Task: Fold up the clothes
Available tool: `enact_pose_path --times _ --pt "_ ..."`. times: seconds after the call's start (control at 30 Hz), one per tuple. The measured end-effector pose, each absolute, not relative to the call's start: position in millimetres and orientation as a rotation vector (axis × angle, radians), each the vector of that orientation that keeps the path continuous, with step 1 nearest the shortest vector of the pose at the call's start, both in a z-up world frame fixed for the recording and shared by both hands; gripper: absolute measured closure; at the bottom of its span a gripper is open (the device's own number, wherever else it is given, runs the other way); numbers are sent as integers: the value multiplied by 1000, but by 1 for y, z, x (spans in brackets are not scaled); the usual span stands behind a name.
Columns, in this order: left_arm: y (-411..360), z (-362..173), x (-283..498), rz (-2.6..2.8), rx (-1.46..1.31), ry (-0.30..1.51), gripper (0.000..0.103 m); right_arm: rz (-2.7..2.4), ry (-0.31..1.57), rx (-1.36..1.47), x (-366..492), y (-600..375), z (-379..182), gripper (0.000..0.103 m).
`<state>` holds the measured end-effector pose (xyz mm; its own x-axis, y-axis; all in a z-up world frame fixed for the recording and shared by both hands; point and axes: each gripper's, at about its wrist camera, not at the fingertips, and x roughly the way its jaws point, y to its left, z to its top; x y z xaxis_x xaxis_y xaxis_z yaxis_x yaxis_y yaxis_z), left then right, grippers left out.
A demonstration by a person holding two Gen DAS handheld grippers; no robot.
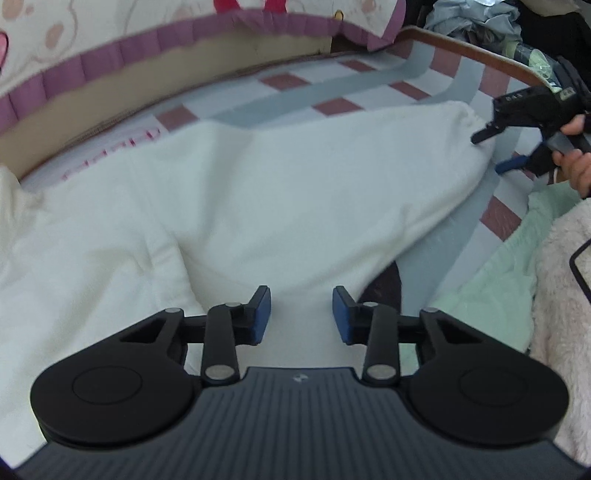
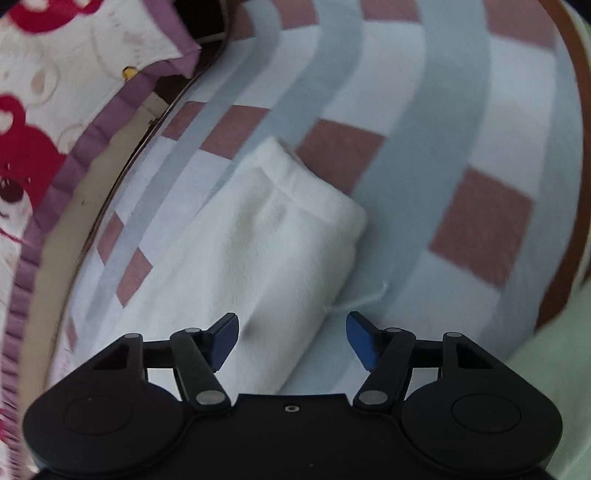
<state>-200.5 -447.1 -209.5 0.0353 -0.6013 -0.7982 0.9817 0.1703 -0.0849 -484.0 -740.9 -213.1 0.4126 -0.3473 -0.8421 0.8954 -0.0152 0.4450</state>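
A white fleecy garment lies spread across the checked bed sheet. Its sleeve runs out to the right and ends in a cuff. My left gripper hovers open over the garment's near part, nothing between its blue pads. My right gripper is open too, just above the sleeve behind the cuff. Seen from the left wrist, the right gripper sits in a hand at the sleeve's far end.
A pink-bordered quilt with red bears lies along the bed's far side. A brown bed rim curves at the right, with a pile of clothes beyond. A pale green cloth and a fluffy pinkish sleeve are at the right.
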Motion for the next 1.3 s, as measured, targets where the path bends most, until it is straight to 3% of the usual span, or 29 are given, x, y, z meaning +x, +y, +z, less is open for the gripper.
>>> enact_pose_path --times 0.03,0.07,0.1,0.13,0.17,0.47,0.63,0.83,1.0,1.1,1.17,1.3 --pt "-446 -212 -201 -1325 586 834 68 -1069 596 1154 -477 -742 -213 33" --pt "-445 -215 -201 -1322 588 841 68 -1056 605 1105 -471 -744 -212 39" --pt "-444 -216 -202 -1322 590 843 68 -1076 624 1059 -473 -744 -211 53" --pt "-442 -215 -202 -1324 594 841 68 -1097 644 1012 -475 -744 -210 86" --pt "-439 -212 -201 -1317 584 831 68 -1085 602 1017 -474 -743 -206 89" --pt "-409 -169 -191 -1202 424 700 67 -923 398 768 -428 -700 -146 90" --pt "-373 -152 -174 -1076 387 625 65 -657 471 647 -336 -647 -127 90" --pt "-317 -149 -118 -785 82 712 60 -282 371 676 -243 -556 -112 90" --pt "-278 -157 -96 -689 -57 759 58 -10 494 570 -201 -482 -142 89" --pt "-276 -172 -99 -660 -45 818 58 -37 563 612 -216 -486 -147 83" --pt "-278 -180 -103 -691 -45 845 58 -86 517 646 -243 -499 -137 51" --pt "-290 -182 -109 -747 -1 809 51 -414 471 546 -301 -515 -125 50"
